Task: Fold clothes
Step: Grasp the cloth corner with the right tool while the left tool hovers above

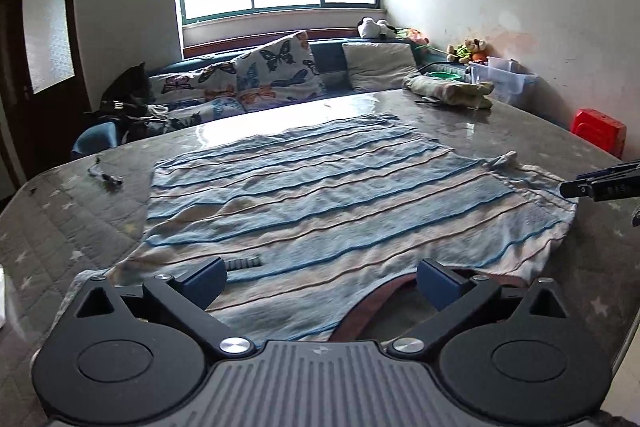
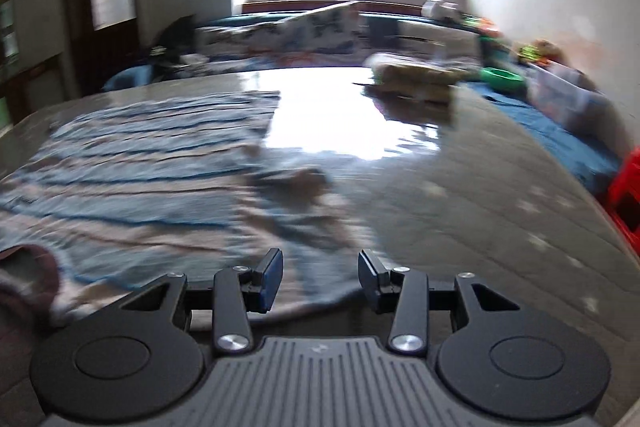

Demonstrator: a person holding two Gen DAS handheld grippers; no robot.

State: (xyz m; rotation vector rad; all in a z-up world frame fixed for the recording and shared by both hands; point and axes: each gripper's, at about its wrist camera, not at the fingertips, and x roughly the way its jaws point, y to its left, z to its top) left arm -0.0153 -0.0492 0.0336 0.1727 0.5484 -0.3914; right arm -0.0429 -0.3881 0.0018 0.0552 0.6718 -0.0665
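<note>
A blue and beige striped shirt [image 1: 320, 195] lies spread flat on the grey table [image 1: 80, 211], its dark red collar [image 1: 372, 307] toward me. My left gripper [image 1: 320, 279] is open just above the shirt's near edge, by the collar, with nothing between its fingers. In the same view the other gripper's tip [image 1: 600, 183] enters from the right by the sleeve. The right wrist view is blurred. There my right gripper [image 2: 320, 279] is open over the striped shirt's [image 2: 132, 183] right edge, and nothing is held.
A second bundled garment [image 1: 448, 89] lies at the table's far right. A small dark object with a cord [image 1: 106, 177] rests at the far left. Beyond are a sofa with cushions [image 1: 276, 67], a clear bin [image 1: 504, 77] and a red stool [image 1: 598, 129].
</note>
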